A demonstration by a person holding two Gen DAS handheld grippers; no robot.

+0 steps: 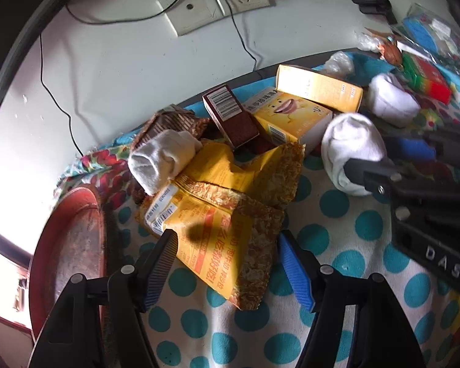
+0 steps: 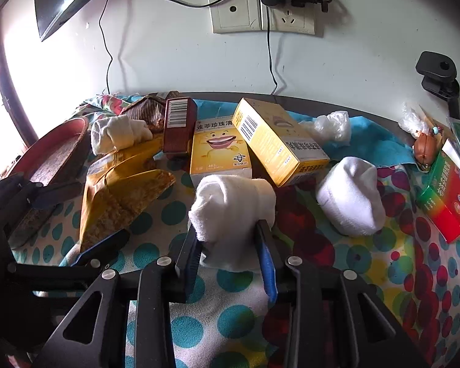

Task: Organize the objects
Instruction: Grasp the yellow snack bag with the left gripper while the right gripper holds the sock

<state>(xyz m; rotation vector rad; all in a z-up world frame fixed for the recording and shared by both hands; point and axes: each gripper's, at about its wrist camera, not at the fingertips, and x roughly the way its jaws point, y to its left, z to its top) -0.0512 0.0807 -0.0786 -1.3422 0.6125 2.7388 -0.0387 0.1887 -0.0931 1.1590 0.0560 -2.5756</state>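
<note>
Gripping a white sock (image 2: pixel 233 202), right tongs (image 2: pixel 230 242); left tongs (image 1: pixel 227 245) open astride yellow packet (image 1: pixel 230 239); "DAS" lettering (image 1: pixel 443 262).

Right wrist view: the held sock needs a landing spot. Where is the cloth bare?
Bare cloth lies just under the right gripper, and between its sock and the loose sock. Crowded: yellow boxes behind, snack bags to the left, red-green box at far right.

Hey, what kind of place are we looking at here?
Probably a home room: a table under a polka-dot cloth, pushed against a white wall with a wall socket, cluttered with rolled socks and medicine boxes.
</note>
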